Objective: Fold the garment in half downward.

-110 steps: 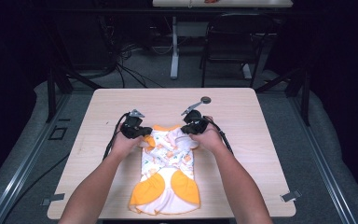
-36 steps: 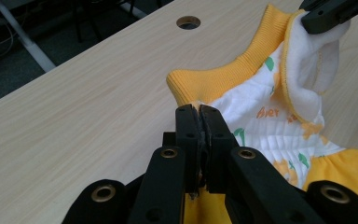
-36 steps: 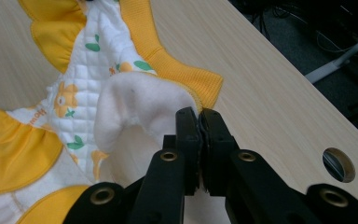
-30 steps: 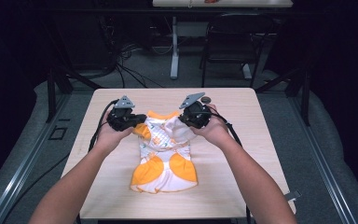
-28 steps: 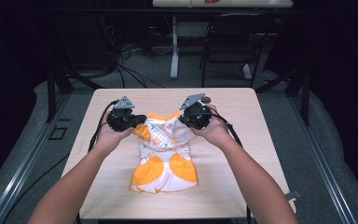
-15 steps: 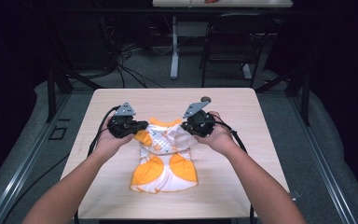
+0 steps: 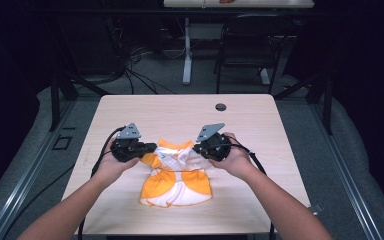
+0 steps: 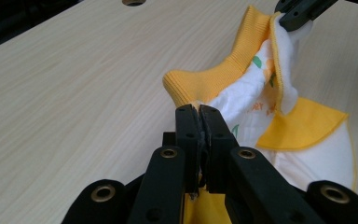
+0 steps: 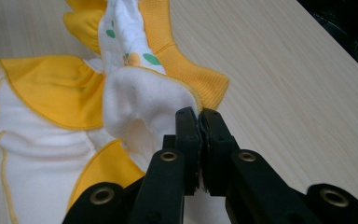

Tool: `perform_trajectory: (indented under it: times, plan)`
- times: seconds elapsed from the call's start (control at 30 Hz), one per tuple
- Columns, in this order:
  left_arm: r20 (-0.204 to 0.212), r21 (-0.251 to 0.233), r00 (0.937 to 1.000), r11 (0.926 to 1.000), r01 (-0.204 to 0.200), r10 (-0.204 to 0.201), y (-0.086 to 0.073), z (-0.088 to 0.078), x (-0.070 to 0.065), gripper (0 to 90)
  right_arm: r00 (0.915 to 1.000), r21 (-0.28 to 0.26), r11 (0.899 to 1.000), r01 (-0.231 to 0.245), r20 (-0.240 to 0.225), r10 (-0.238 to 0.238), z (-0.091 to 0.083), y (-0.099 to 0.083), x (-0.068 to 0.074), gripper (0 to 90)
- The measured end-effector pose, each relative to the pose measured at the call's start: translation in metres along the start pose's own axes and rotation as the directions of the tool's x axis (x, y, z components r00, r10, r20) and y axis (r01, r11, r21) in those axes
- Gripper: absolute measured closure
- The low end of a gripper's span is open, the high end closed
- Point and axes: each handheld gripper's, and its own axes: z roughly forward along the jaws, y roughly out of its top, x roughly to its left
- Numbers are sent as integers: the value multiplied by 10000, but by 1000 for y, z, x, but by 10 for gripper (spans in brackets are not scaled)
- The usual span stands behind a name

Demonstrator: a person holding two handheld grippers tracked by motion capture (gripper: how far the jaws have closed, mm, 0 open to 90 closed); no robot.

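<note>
A small white and orange garment (image 7: 177, 175) lies on the wooden table (image 7: 180, 115), its top edge raised between both grippers. My left gripper (image 7: 147, 148) is shut on the garment's left top corner, next to the orange ribbed band (image 8: 223, 77). In the left gripper view its jaws (image 8: 199, 116) pinch the cloth. My right gripper (image 7: 198, 148) is shut on the right top corner. Its jaws (image 9: 199, 119) clamp white fleecy fabric (image 9: 140, 100) beside the orange rib (image 9: 186, 65). The lower hem rests flat on the table.
A round cable hole (image 7: 221, 107) sits in the table's far side. Bare wood surrounds the garment. Beyond the table stand a dark chair (image 7: 245, 45) and a white desk leg (image 7: 186, 55), with cables on the floor.
Both grippers have come down and toward me with the garment's top edge. The garment has moved nearer the table's front.
</note>
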Motion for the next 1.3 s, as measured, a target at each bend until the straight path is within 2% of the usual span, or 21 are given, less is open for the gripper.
perform_trajectory:
  times: [0.27, 0.37, 0.47, 0.5, 0.6, 0.67, 0.73, 0.93, 1.03, 1.2, 1.3]
  plan:
    - [234, 144, 9997, 9998, 117, -120, -22, 2, -10, 872, 9991, 293, 9989, 369, -232, -362, 6, -11, 17, 863]
    - [341, 195, 9993, 9997, 165, -171, -30, 4, -14, 872, 9989, 242, 9994, 248, -392, -239, 8, -16, 22, 863]
    - [460, 267, 9988, 9995, 177, -189, -39, 6, -20, 871, 9982, 348, 9985, 418, -436, -403, 10, -21, 28, 863]
    - [482, 292, 9986, 9994, 201, -215, -42, 7, -22, 871, 9980, 260, 9994, 229, -598, -213, 10, -23, 30, 863]
    - [583, 363, 9979, 9990, 244, -265, -49, 9, -27, 870, 9975, 448, 9982, 405, -597, -378, 12, -28, 36, 861]
    - [650, 381, 9974, 9988, 291, -315, -54, 10, -30, 868, 9966, 271, 9996, 128, -817, -105, 14, -34, 42, 859]
    - [651, 373, 9974, 9989, 298, -322, -58, 10, -33, 867, 9958, 424, 9986, 313, -875, -275, 14, -36, 43, 859]
    - [896, 311, 9942, 9979, 567, -593, -65, 7, -38, 836, 9924, 282, 9996, -85, -1227, 119, 14, -48, 52, 832]
    - [1030, 270, 9926, 9977, 617, -642, -67, 5, -41, 823, 9924, 180, 9996, -228, -1206, 248, 13, -50, 54, 813]
    - [1222, 228, 9906, 9980, 590, -613, -67, -2, -48, 783, 9897, 128, 9991, -416, -1362, 430, 4, -51, 55, 753]
    - [1247, 168, 9905, 9982, 568, -585, -64, -7, -50, 756, 9874, -158, 9980, -613, -1468, 584, -5, -52, 54, 728]
